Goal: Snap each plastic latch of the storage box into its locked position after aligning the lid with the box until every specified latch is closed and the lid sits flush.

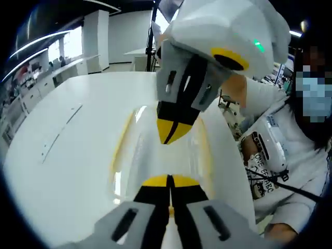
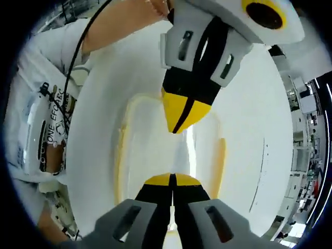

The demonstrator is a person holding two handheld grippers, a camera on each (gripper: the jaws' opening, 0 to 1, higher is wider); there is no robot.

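Two grippers face each other tip to tip over a clear storage box [image 1: 155, 155] w/ yellow latches, sitting on a white table [image 1: 62, 155]. Left gripper [image 1: 169, 182] rises from the bottom of the left gripper view, jaws pressed together, nothing between them. Right gripper [image 2: 173, 180] does likewise in the right gripper view, jaws together and empty. Each one also shows in the other's view, coming down from the top, nose pointing at the lid.

Box lies between and beneath both tips, long yellow latches [image 2: 222, 158] running along its sides. Lid looks on; can't tell if flush or whether any latch is snapped, the plastic is too see-through and glary.

Handling, as a guess: light, thin-walled plastic, stiff enough but slick, so likely to skate on the smooth table if pushed from one side only. Latches prob. springy, needing a firm press to click. Best contact prob. the outer edge of a latch, pushing w/ closed tips, other gripper bracing the lid.

Pose: both tilted steeply down, noses near each other above the lid's middle, apart from it as far as I can tell. Person stands at the table's edge.
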